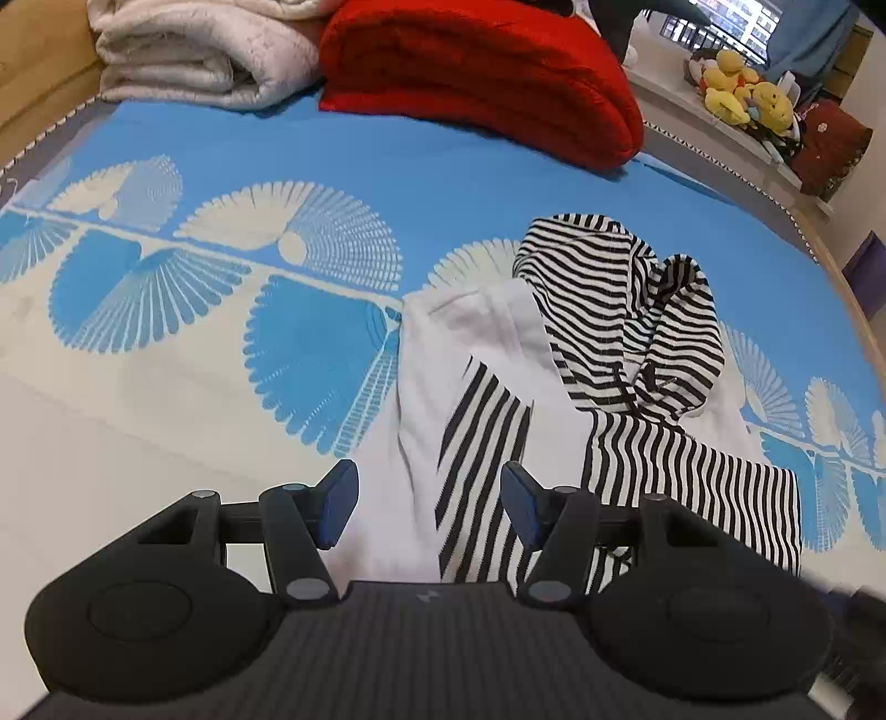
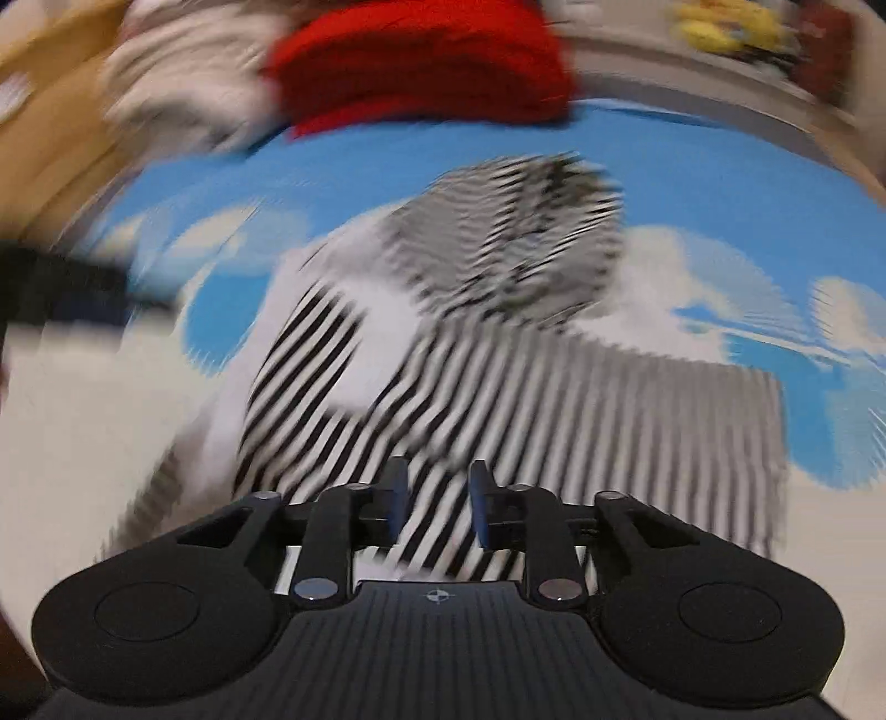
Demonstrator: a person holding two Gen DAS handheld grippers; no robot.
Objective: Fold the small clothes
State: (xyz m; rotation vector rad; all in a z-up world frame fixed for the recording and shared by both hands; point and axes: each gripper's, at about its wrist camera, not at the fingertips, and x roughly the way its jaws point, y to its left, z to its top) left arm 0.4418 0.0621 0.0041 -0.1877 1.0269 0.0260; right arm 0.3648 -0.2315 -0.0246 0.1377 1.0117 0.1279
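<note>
A small black-and-white striped garment with white panels (image 1: 559, 354) lies crumpled on the blue and white bedspread (image 1: 277, 166). My left gripper (image 1: 429, 493) is open and empty, low over the garment's near white and striped edge. In the right wrist view, which is motion-blurred, the same garment (image 2: 498, 360) fills the middle. My right gripper (image 2: 437, 509) is partly open with striped cloth showing behind the gap; nothing is clamped between its fingers.
A red folded blanket (image 1: 476, 72) and a white folded quilt (image 1: 205, 50) lie at the far side of the bed. Yellow plush toys (image 1: 747, 94) sit on a ledge at the back right. The bed's wooden edge (image 1: 853, 310) runs along the right.
</note>
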